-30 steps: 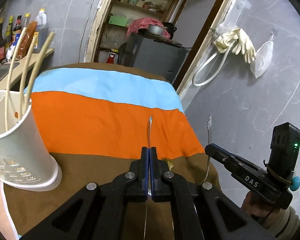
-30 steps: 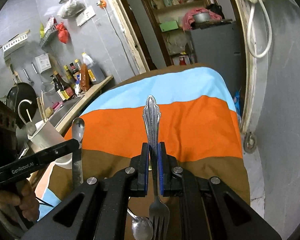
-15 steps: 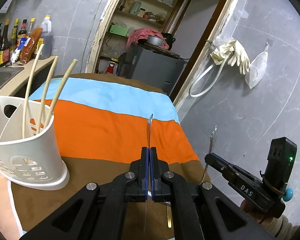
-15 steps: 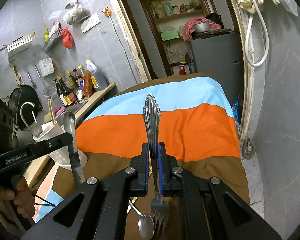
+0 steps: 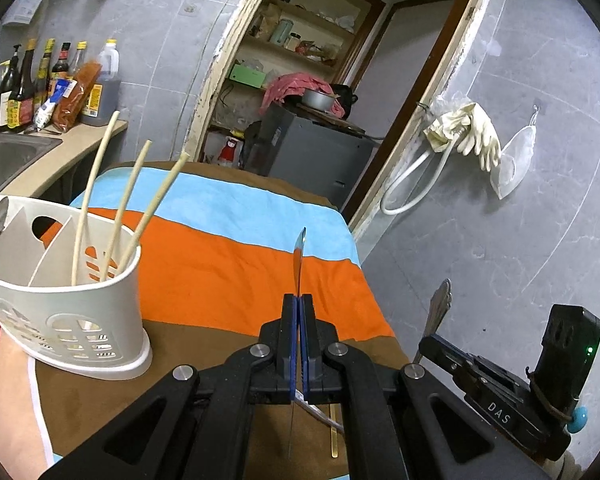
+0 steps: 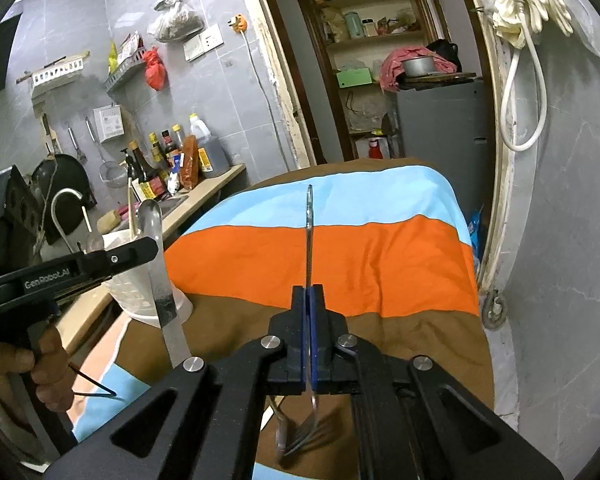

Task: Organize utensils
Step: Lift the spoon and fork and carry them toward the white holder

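Two hand-held grippers work above a table draped in a striped cloth [image 5: 236, 256] of brown, orange and light blue bands. Grey tiled walls all round; a doorway behind the table opens on shelves and a grey cabinet [image 5: 312, 152]. Counter with a steel sink [image 5: 8, 156] and a row of sauce bottles [image 5: 52, 84] runs along the left side.

White plastic utensil holder [image 5: 72, 312] stands on the brown band near the table's left edge, divided into compartments, perforated sides. Three pale chopsticks [image 5: 120, 216] lean out of one compartment, tips up and angled toward the doorway.

Left gripper [image 5: 299, 344]: jaws pressed together on a table knife [image 5: 299, 256], seen edge-on in its own view, blade end pointing forward and up over the orange band. From the right wrist view the same knife shows flat, rounded tip up, just in front of the holder. A person's hand [image 6: 40, 364] grips the tool's handle.

Right gripper [image 6: 309, 344]: jaws clamped on a metal fork [image 6: 309, 240], handle pointing forward over the orange and blue bands, tines [image 6: 300, 436] hanging below the jaws, blurred. In the left wrist view the fork's ornate handle end rises off the table's right edge.

One spoon-like handle and a thin gold-coloured strip [image 5: 334, 432] lie on the brown cloth beneath the left gripper; details are partly hidden.
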The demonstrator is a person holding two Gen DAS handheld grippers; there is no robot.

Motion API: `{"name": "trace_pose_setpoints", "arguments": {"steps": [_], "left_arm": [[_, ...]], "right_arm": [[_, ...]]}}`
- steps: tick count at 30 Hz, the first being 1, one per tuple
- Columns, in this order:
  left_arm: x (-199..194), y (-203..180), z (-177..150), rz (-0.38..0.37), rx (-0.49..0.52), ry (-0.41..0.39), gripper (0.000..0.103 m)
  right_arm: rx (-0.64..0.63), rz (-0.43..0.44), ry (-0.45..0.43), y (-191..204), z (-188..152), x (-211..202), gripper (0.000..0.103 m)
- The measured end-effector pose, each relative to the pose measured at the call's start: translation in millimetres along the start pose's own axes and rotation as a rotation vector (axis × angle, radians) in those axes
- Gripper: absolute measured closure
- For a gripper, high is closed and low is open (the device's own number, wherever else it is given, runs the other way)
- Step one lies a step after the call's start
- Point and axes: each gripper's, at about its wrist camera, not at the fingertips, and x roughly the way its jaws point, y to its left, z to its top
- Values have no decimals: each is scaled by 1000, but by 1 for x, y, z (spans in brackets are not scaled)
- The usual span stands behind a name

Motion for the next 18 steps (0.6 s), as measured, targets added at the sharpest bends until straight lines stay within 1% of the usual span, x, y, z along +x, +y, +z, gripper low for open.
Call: {"name": "trace_pose_setpoints", "arguments": {"steps": [5,9,15,18], "left_arm": [[-4,1,1,-1,-3,-5,101],[-14,3,7,-5,-18,-34,101],[-34,7,25,-6,-31,-113,101],[-46,10,38,-7,-35,-153,101]], "right_arm": [[-6,3,-1,5,-2,-5,101],[-20,-13,-21,12,4,-13,101],[-95,-35,-109,32,28,-30,101],[-107,-28,-148,42,41,-34,101]]}}
